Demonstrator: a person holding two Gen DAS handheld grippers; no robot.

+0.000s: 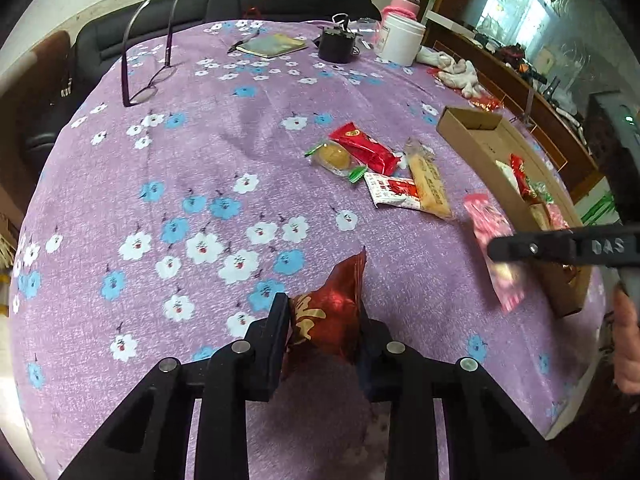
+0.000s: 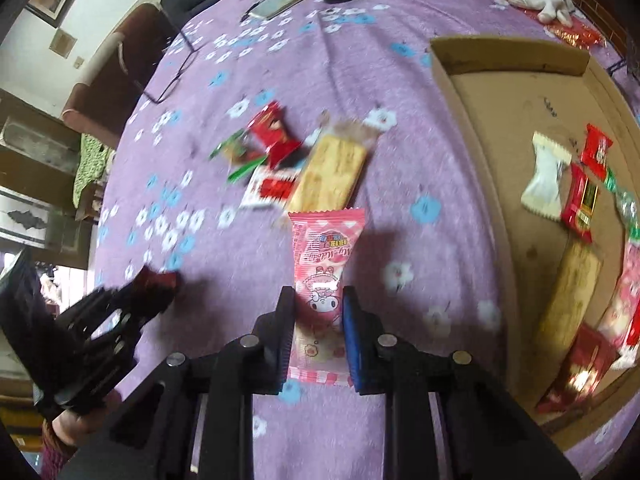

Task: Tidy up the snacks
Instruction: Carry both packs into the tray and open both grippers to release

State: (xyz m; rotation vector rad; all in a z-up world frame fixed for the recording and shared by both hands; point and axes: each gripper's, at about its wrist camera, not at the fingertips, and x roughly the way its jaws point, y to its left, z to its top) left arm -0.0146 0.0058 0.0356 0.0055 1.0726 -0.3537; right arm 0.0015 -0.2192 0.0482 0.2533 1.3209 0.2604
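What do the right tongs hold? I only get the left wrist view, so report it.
Observer: The right tongs are shut on a pink packet printed with a cartoon rabbit, gripping its lower half.
Operator: Now list what lies in the box.
Observer: A white packet, red packets, a biscuit bar and more pink ones, all toward its near end.
Operator: Tell me where there is room.
Observer: The far end of the box, by the flap, is bare cardboard.
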